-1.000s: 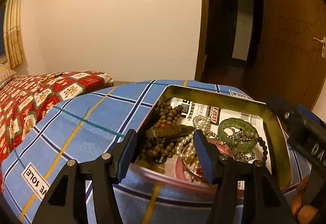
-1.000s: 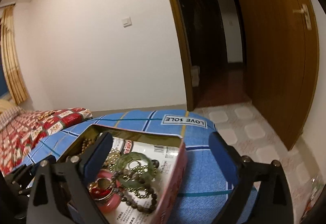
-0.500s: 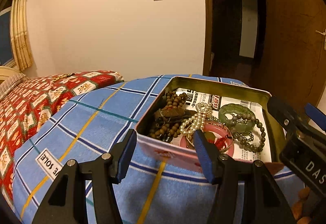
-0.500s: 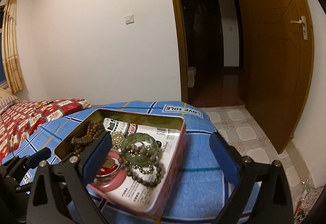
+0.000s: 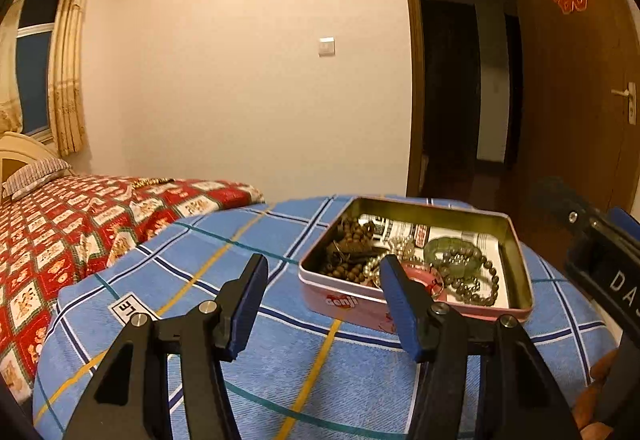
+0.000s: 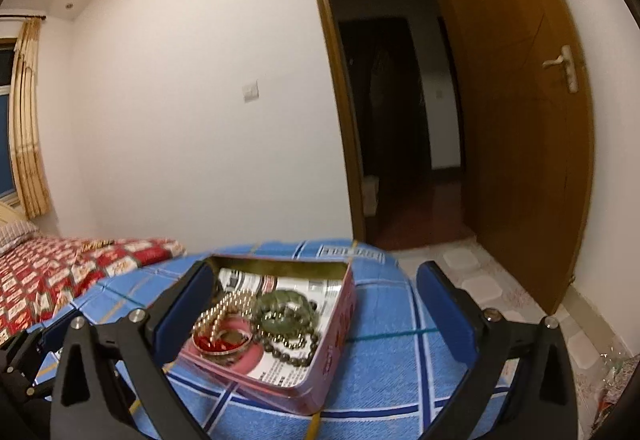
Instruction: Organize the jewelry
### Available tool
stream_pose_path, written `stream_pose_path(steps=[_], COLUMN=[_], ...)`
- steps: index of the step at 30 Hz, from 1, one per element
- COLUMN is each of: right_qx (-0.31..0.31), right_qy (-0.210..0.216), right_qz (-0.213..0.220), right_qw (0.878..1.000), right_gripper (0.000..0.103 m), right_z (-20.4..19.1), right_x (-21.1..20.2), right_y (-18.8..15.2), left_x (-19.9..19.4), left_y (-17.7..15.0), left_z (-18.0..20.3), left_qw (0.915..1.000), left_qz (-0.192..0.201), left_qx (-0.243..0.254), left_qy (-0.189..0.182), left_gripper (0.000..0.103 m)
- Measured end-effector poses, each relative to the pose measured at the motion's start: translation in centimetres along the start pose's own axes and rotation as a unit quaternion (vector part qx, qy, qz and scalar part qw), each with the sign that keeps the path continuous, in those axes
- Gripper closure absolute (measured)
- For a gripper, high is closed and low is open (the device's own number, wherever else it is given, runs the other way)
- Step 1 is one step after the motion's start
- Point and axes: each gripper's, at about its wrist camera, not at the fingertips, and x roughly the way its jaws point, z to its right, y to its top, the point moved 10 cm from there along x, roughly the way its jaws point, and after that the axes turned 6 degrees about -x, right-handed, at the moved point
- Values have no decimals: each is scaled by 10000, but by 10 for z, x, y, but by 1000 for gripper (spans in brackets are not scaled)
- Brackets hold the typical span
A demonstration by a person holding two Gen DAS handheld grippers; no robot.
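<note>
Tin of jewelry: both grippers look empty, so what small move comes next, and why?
Probably ease the open left gripper forward and down over the tin toward the pearl strand. Both grippers are empty, the right gripper is open too, and the pearls lie tangled with the wooden beads.

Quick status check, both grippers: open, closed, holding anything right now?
Left gripper: open, holding nothing, hovering just short of the pink tin.
Right gripper: open wide, holding nothing, above the tin.
</note>
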Motion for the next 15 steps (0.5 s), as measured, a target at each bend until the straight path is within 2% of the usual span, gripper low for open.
stream_pose_path(steps=[3,8,13,15], right_qx=[121,360,238,179], right_qy=[-161,-295,-646,-656], right_qz=[240,365,738,794], right_qw=[9995,9982,9949,9945], right_gripper=[0,0,0,0], right_z=[5,15,17,15], right_x=[-11,-17,-35,-37], right_y=[5,6,14,16], left_x=[-5,-12,-16,-17], left_y=[3,5,8,9], left_z=[-2,-4,-11,-13], left_qw=[9999,9995,9990,9987], left_qz=[125,268,390,439], left_qx=[-48,-110,-234,-242], left_qy=[-7,-86,-29,15], left_gripper=[32,30,28,28])
